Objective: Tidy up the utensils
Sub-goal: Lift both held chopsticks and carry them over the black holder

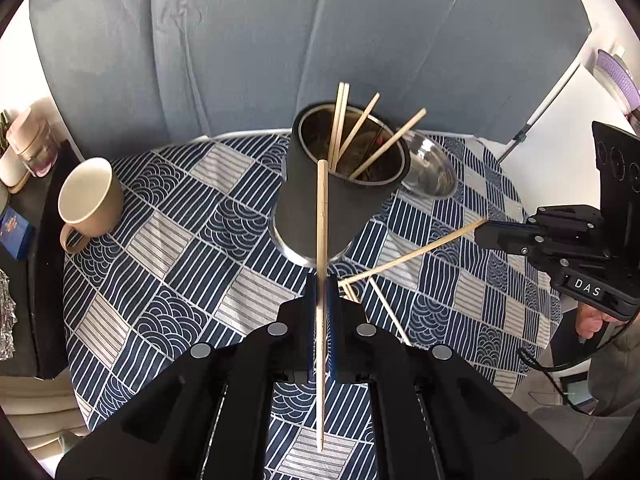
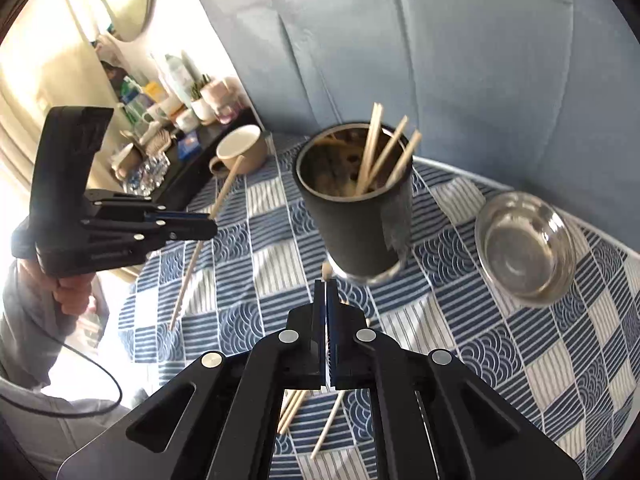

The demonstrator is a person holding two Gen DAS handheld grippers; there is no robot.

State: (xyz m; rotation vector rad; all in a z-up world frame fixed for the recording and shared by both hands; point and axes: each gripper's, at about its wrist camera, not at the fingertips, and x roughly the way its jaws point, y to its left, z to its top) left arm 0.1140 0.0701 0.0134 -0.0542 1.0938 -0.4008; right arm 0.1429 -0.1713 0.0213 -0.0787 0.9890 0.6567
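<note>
With each gripper point(image 1: 320, 292) point(image 2: 326, 292) pinching one chopstick point(image 1: 321, 240) point(image 2: 327, 270), tip ends into the cup point(image 1: 340, 184).

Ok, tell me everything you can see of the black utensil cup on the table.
The black utensil cup is a tall cylinder, matte black outside, shiny metal inside and at its base rim. It stands upright on the patterned tablecloth, open-topped, with several wooden chopsticks leaning inside. A steel bowl sits beside it, apart. Neither gripper touches it.
</note>
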